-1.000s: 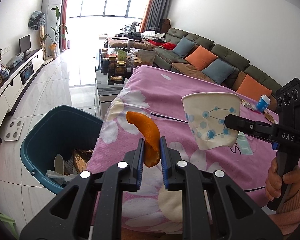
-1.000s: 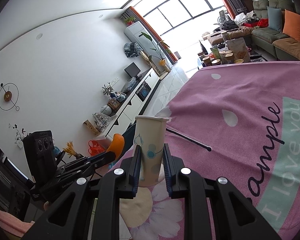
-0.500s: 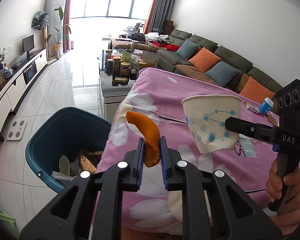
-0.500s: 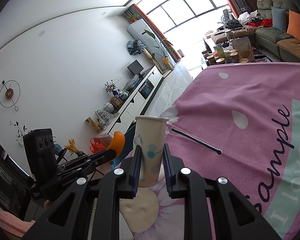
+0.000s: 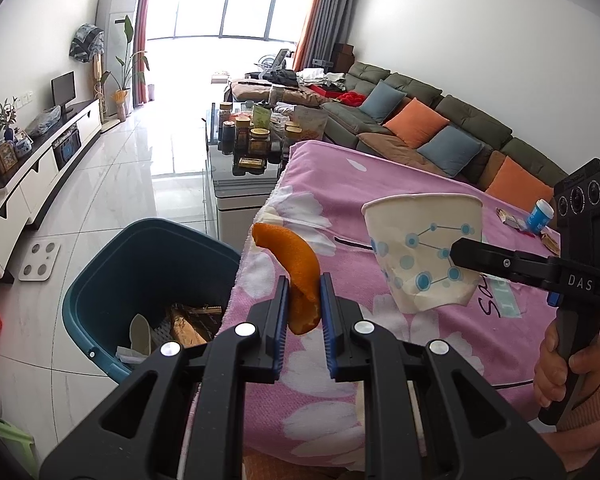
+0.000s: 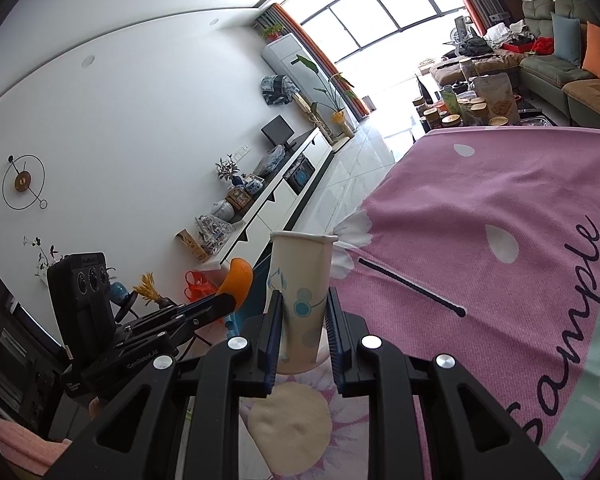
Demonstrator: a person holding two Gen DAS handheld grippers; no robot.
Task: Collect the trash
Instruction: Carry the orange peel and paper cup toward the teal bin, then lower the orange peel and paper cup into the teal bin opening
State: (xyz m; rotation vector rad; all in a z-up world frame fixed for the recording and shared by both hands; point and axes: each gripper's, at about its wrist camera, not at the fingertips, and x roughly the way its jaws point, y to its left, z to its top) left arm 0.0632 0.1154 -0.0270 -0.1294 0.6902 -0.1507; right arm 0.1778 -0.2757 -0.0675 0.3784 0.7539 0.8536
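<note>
Item 1: left gripper (image 5: 304,312), jaws closed to a narrow gap, pinching a curved orange fruit peel (image 5: 294,276) by its lower end. The peel hangs above the left edge of the worktop, not yet over the bin.

Item 2: right gripper (image 6: 302,320), jaws likewise nearly closed, squeezing a white paper cup with blue dot-and-line print (image 6: 300,292) flat at its lower half, rim uppermost. It is carried clear of the pink flowered cloth (image 5: 380,200) covering the worktop, further in from the left edge than the peel.

Item 3: round teal plastic bin (image 5: 100,280), on the tiled floor just beside the worktop's left edge. It already holds paper scraps and a brown wrapper.

Progress, judged: both pieces are lifted and neither is dropped; each has to cross the left edge and be let go over the bin.

Remaining: small blue-and-white bottle (image 5: 540,216) and flat wrappers (image 5: 508,218) near the worktop's far right edge, probably trash yet to gather.

Obstructions: none between grippers and bin; the two grippers sit close enough that they could crowd each other over its mouth.
</note>
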